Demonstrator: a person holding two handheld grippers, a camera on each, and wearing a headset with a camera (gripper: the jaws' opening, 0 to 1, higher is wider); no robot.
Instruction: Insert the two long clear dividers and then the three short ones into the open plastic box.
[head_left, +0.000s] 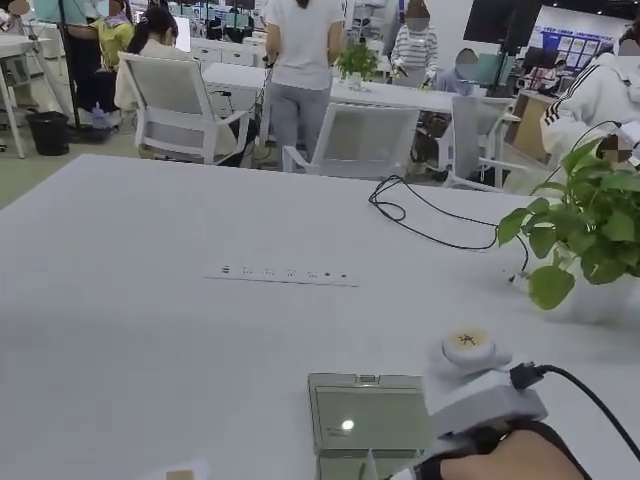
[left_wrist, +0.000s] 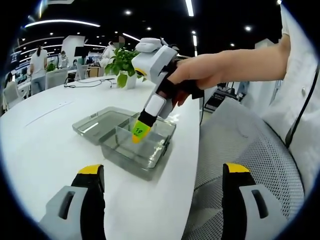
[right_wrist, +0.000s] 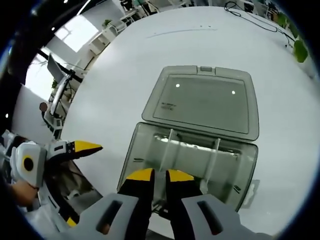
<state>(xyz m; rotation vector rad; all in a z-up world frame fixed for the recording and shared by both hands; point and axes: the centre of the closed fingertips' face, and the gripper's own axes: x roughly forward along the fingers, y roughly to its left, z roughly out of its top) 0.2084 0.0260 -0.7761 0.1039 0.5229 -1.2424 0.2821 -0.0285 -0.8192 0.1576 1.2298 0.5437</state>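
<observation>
White tabletop (head_left: 150, 330) carries everything, and the open plastic box (right_wrist: 131, 160) sits right at its near edge, close to the person. Nearest in the left gripper view, the left tongs (left_wrist: 162, 169) stand wide apart and hold nothing, with the box ahead of them at about twelve o'clock. The right tongs (right_wrist: 155, 176) reach down into the box from its six o'clock side, tips almost together. Something thin and clear may be pinched between them, but clear plastic against clear plastic leaves me unable to tell.

The likely trouble is a piece missing its wall slots. Set in tilted, it would jam or spring out. A hard push so near the edge could also slide the light box off, since nothing steadies it.

Two upright dividers (right_wrist: 170, 142) already cross the tray. They are pale, thin and hard to read edge-on. The box itself looks smoky-clear, shallow and rigid. Its lid (right_wrist: 200, 100) lies flat open at twelve o'clock, with glare spots on it.

Farther off, a potted plant (head_left: 580, 230) stands at two o'clock. A black cable (head_left: 420, 215) trails toward office chairs (head_left: 365, 140) and people beyond.
</observation>
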